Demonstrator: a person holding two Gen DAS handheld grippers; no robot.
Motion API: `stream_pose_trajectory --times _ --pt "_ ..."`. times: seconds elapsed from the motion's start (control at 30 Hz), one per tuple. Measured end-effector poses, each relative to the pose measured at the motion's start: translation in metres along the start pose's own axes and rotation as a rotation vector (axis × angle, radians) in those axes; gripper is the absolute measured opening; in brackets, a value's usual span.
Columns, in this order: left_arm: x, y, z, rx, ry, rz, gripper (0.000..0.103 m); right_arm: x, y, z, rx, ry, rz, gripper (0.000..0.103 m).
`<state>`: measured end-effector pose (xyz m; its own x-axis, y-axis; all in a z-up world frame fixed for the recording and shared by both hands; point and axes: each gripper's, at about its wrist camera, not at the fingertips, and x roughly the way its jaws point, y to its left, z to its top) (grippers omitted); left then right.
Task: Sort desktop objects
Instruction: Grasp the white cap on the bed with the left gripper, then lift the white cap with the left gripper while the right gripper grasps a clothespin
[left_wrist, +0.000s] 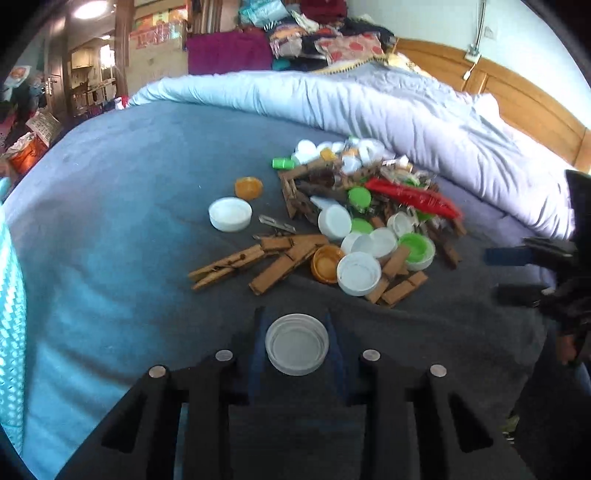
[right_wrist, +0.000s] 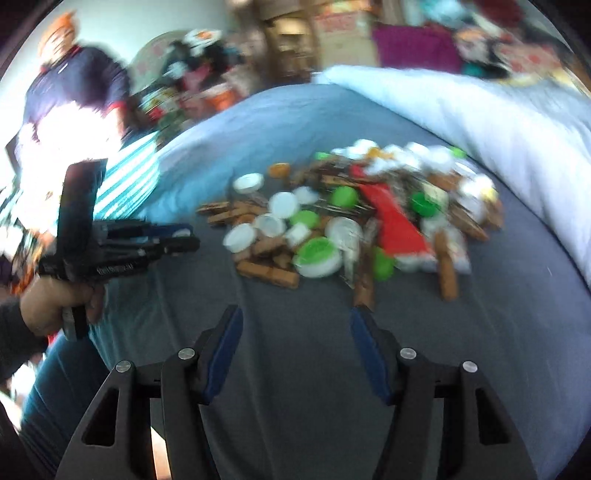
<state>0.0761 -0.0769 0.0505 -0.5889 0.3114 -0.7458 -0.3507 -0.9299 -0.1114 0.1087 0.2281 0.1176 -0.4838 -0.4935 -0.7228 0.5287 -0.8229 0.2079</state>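
Grey bedsheet (left_wrist: 110, 206), left hand-held gripper (left_wrist: 296, 343) clamping white cap (left_wrist: 296, 343), right hand-held gripper (right_wrist: 295, 350) wide, empty.

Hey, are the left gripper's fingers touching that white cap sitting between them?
Touching. In the left wrist view the white cap fills the space between the left gripper fingers, both blue pads meeting its rim with no gap showing.

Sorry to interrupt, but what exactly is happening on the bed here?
A person is sorting a pile of bottle caps and wooden clothespins on the grey bedsheet. The left hand-held gripper is shut on a white cap, near side of the pile. The right hand-held gripper is open and empty, pointing at the pile.
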Motion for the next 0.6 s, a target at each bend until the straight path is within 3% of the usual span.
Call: stream_pose_trajectory --times 0.23,0.33,0.47,0.53,0.6 --pt "-0.016 0.009 0.002 -0.048 -0.025 0.013 0.032 0.059 0.017 0.023 -0.257 0.114 0.104 0.04" --pt "-0.017 0.016 0.003 -0.063 -0.024 0.02 0.032 0.073 0.02 0.03 -0.324 0.132 0.099 0.038" --pt "-0.018 0.016 0.004 -0.063 -0.029 0.019 0.032 0.084 0.017 0.035 -0.344 0.184 0.107 0.03" --pt "-0.018 0.016 0.005 -0.066 -0.03 0.019 0.032 0.081 0.017 0.033 -0.345 0.207 0.123 0.019" --pt "-0.019 0.017 0.005 -0.077 -0.031 0.014 0.032 0.078 0.018 0.029 -0.334 0.239 0.161 0.017"
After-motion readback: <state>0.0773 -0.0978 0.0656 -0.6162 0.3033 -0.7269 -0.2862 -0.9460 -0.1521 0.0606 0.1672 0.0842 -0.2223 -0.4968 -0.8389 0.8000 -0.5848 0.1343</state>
